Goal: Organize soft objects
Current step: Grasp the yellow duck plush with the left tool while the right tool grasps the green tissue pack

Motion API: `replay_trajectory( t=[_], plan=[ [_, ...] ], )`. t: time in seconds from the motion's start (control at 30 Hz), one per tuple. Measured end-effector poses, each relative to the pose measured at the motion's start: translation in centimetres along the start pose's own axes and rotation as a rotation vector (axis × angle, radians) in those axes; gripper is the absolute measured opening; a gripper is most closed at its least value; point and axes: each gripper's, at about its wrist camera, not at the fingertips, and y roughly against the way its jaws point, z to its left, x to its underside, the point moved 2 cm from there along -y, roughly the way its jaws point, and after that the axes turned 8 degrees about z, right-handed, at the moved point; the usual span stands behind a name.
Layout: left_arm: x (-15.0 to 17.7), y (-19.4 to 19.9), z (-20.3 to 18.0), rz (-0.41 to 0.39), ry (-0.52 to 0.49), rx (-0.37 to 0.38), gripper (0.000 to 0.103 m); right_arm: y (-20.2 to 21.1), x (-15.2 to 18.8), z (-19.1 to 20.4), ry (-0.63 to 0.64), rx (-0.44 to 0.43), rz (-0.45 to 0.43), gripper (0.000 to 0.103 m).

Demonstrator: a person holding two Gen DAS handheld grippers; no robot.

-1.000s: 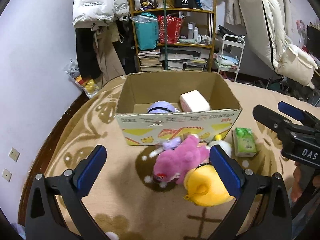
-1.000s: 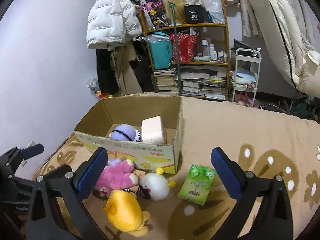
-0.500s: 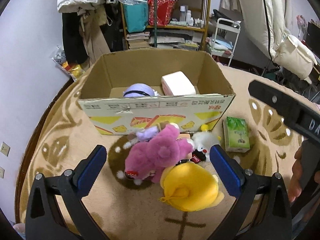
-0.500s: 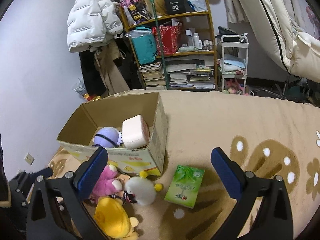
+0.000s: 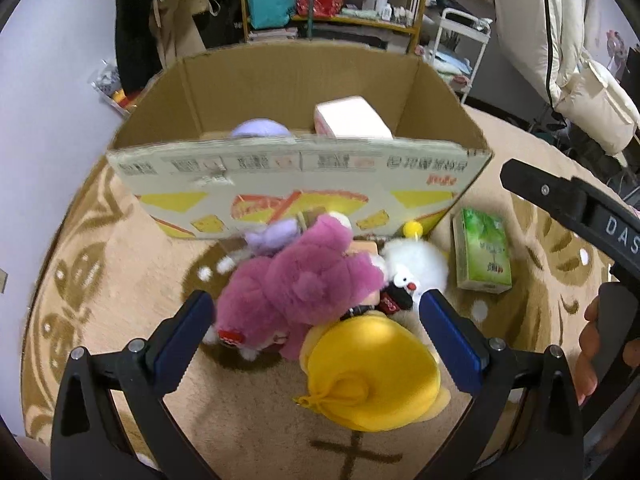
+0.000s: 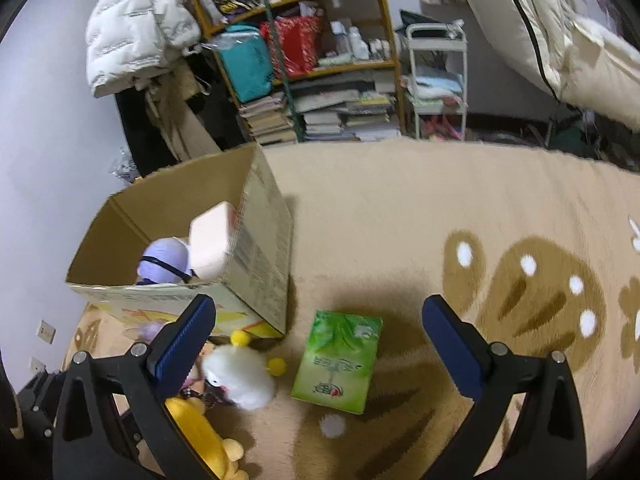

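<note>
Left gripper (image 5: 316, 334) fingers apart around fuzzy pink plush toy (image 5: 296, 288); right gripper (image 6: 318, 344) fingers apart above green tissue pack (image 6: 338, 362).

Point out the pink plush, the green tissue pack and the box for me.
pink plush (image 5: 298, 286), left wrist view, on its back.
green tissue pack (image 6: 340, 360), right wrist view, top face.
box (image 5: 296, 176), left wrist view, front wall.
</note>
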Motion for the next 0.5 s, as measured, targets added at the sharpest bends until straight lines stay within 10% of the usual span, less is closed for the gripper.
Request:
replay_trajectory(
  t=[0.5],
  plan=[
    [0.9,-2.1,-0.5,0.083,0.003,0.019,0.102,-3.9,1.0,-1.6,-0.075,0.029,0.119,0.103]
  ],
)
